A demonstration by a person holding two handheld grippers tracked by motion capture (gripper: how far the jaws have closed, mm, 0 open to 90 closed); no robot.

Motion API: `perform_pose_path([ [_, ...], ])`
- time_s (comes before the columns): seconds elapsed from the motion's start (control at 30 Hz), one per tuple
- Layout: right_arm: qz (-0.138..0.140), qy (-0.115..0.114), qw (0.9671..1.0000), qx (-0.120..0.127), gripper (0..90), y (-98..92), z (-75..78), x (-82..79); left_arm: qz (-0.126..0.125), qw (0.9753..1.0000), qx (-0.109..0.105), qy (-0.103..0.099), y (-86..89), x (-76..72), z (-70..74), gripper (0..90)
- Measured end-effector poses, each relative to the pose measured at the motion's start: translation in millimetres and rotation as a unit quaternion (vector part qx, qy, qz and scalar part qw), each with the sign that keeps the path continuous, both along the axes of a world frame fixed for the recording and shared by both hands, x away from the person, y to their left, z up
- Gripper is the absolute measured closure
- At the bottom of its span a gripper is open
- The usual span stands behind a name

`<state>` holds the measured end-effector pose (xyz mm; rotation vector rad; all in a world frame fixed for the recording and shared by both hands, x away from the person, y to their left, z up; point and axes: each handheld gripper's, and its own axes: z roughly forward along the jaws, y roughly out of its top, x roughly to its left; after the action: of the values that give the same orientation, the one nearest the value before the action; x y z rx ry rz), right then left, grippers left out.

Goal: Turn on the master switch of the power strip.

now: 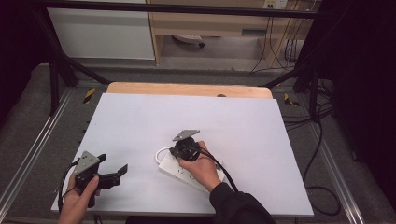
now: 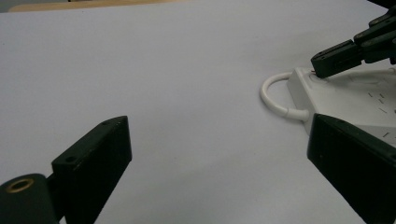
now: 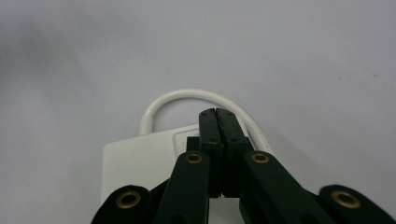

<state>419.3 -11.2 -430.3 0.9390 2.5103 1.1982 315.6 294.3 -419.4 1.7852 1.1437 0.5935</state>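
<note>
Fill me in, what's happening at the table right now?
A person works at a white table with a gripper in each hand. The right gripper, jaws shut together, has its tips at the end of a white power strip, near where the looped white cable leaves it. The left gripper is open, off to the side above bare table, holding nothing.

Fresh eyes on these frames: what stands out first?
The right gripper, jaws shut, tips pressing on the end of a white power strip near mid-table, by its looped white cable. The left gripper sits open at the near left of the white table, holding nothing.
</note>
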Motion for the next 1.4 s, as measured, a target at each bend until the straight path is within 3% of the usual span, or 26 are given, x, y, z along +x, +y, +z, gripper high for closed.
perform_pose_path([
  [1.4,-0.003,0.009,0.9999,-0.013,90.0,1.8,0.7,-2.3,-0.001,1.0,0.006,0.004,-0.8,0.5,-0.8,6.5],
])
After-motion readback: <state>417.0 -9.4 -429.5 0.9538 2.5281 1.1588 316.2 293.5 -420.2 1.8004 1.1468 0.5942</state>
